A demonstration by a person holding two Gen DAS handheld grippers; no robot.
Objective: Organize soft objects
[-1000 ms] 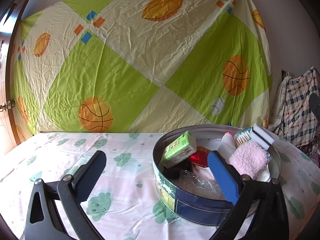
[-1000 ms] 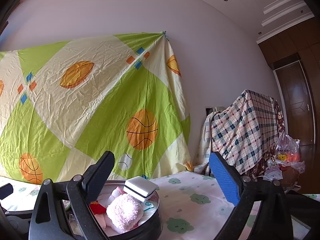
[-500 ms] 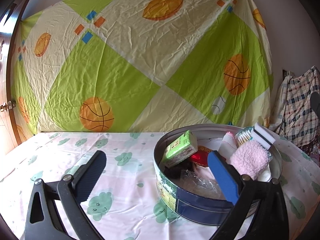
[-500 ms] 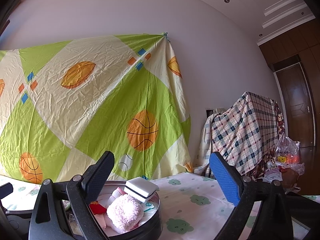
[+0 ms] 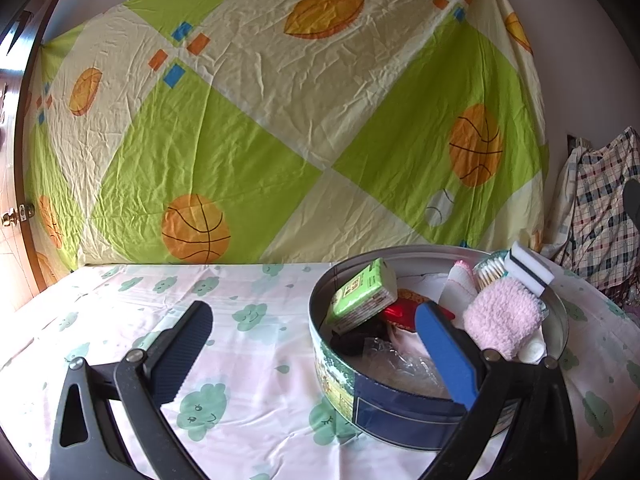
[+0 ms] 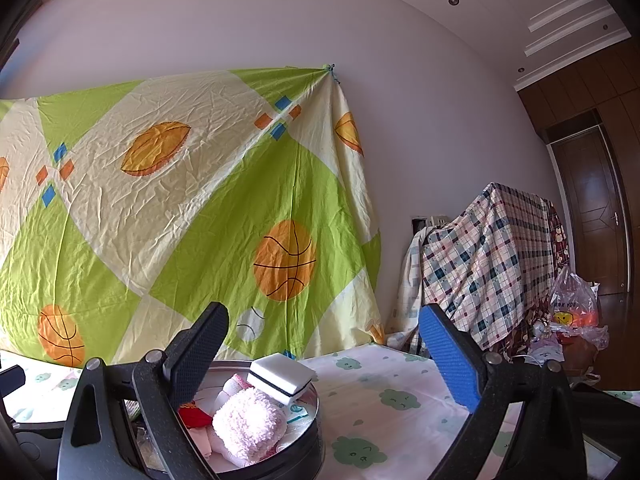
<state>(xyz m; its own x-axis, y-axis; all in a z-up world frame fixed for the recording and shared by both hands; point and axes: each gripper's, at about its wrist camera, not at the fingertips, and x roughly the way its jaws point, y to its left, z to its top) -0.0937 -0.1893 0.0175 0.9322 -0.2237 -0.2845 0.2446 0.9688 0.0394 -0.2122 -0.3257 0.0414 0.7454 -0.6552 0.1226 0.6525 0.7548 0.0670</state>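
Both grippers are up off the table and both are spread wide with nothing between their fingers. The left gripper (image 5: 312, 344) fills the bottom of its frame, its black finger (image 5: 182, 350) at lower left over the cloud-print tablecloth (image 5: 248, 360), its blue finger (image 5: 446, 354) at lower right, in front of the round tin (image 5: 400, 408). That tin sits right of centre in the left wrist view, and it is packed: a green tissue pack (image 5: 362, 294) leaning against the left inner wall, a red item (image 5: 400, 316) behind it, crinkled clear plastic (image 5: 400, 364) at the front, a fluffy pink cloth (image 5: 502, 316) on the right side. On the far right rim rests a white sponge with a dark stripe (image 5: 528, 266), with cotton swabs (image 5: 490, 270) just beside it.

Over to the right gripper (image 6: 324, 354): also gaping, empty, aimed higher at the wall. Its black finger (image 6: 198, 356) stands over the tin (image 6: 304, 436) at the bottom left of that frame, where the pink cloth (image 6: 248, 424) and sponge (image 6: 280, 376) show again. Its blue finger (image 6: 450, 360) is at lower right, over bare tablecloth (image 6: 384, 392).

Behind everything hangs a green-and-cream sheet with basketballs (image 6: 192, 220), with a plaid-draped heap (image 6: 488, 256) at the right.
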